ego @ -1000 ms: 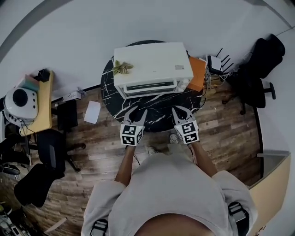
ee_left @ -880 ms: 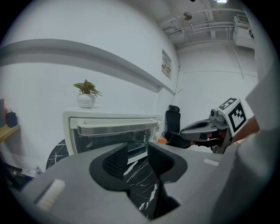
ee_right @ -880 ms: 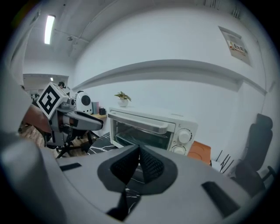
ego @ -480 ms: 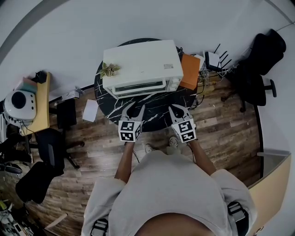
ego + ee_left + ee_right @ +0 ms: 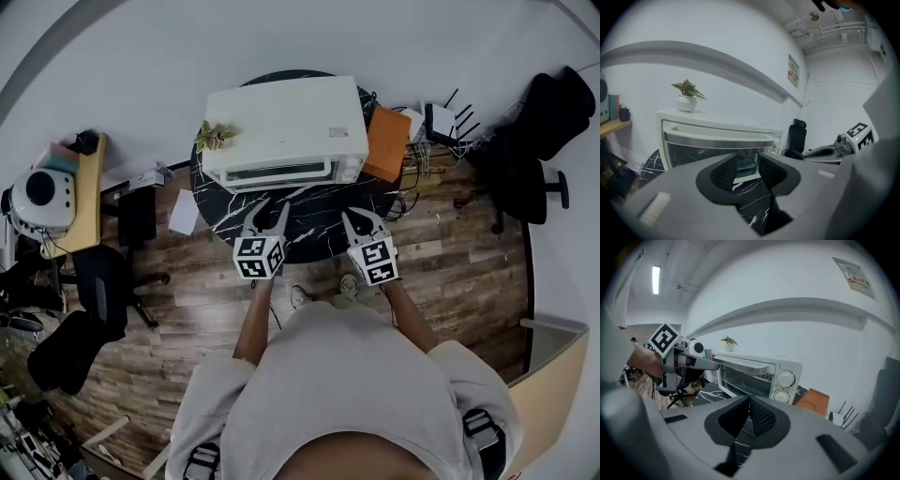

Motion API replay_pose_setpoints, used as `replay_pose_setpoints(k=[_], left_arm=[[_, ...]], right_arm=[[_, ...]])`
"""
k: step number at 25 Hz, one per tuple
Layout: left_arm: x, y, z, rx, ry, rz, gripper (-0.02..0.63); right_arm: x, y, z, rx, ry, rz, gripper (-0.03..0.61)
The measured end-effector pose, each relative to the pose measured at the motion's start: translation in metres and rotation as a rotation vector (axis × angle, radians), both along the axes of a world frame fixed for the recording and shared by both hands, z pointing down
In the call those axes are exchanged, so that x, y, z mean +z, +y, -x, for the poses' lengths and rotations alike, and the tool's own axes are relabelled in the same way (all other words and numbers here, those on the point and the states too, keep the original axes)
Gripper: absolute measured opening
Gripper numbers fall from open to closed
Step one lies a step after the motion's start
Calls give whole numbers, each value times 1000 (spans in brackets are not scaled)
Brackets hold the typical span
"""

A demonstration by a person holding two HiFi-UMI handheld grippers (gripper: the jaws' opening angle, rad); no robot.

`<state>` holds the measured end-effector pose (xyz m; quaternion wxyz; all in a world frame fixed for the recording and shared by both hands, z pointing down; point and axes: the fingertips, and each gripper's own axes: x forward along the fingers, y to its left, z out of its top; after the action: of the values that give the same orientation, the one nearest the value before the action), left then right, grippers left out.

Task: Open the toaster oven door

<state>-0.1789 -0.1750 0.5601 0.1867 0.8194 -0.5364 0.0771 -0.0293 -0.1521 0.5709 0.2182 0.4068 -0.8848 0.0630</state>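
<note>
Both of your grippers are nearer the toaster oven [image 5: 286, 122] than a second ago, and now hang over the near edge of the black table [image 5: 323, 234]. Your left gripper [image 5: 269, 208] has its jaws apart with nothing between them, while your right gripper [image 5: 362, 220] has its jaws together and empty. The oven sits at the back of the table with its door [image 5: 278, 172] closed, as before.

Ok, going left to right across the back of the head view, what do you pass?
Wooden desk → toaster oven → orange board → router → black office chair.
</note>
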Motion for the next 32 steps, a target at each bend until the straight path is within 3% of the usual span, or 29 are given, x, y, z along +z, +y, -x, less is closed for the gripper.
replay_pose_setpoints(k=[6,10,14,18,28,32], left_arm=[[-3,-9,-1,-70,229,34,146],[-3,-11,-2,-95,341,58,146],[-4,-14,6,-155,540,68,146],[-7,-15,6,-161,682,74,146],[-7,-23,16,-218,1128,69,146],[-6,-26,20,-230,1228,58,152]], right_arm=[[6,-3,-12,-6,2,14,12],[7,-3,-16,-9,3,15,12],[8,-2,-18,-18,8,19,12],[8,0,-19,-20,12,23,14],[11,1,-20,-18,19,30,12],[10,1,-22,-11,19,28,12]])
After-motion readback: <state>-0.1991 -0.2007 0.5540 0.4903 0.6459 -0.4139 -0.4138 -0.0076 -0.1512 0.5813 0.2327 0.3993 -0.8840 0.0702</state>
